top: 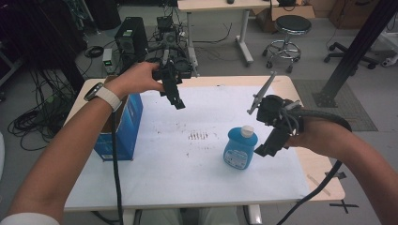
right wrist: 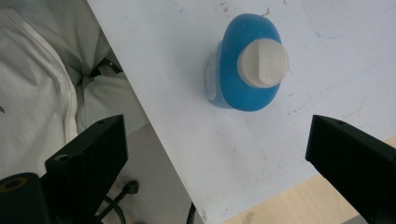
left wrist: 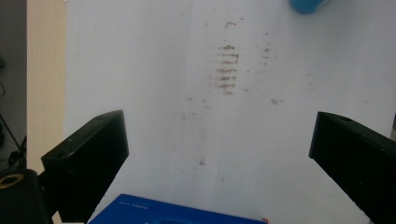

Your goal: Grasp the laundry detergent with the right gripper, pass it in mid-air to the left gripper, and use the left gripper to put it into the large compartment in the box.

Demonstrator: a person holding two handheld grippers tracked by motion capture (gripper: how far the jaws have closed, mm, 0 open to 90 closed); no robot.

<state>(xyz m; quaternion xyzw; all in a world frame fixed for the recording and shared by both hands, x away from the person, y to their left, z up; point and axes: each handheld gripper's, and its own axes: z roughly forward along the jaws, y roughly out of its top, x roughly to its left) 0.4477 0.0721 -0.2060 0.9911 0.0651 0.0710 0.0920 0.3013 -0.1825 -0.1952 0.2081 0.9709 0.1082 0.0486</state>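
A blue bottle (top: pixel 240 149) with a white cap stands upright on the white sheet, right of centre. The right gripper view looks down on this blue bottle (right wrist: pixel 247 70) and its cap. My right gripper (top: pixel 266 149) hovers just right of the bottle, jaws wide apart with nothing between them; here the right gripper (right wrist: pixel 217 158) is open. My left gripper (top: pixel 177 101) is held high over the back left of the sheet, beside an open blue box (top: pixel 123 124), and the left gripper (left wrist: pixel 219 158) is open and empty above the stained sheet, with the box's blue edge (left wrist: pixel 177 212) below.
The white sheet (top: pixel 187 159) covers a wooden table (top: pixel 324 178) and carries brown smudges (top: pixel 198 136) at its middle. Cables trail from both grippers across the front edge. Beyond the table stand a computer tower (top: pixel 130 40), a stool (top: pixel 290 35) and a black post (top: pixel 356 51).
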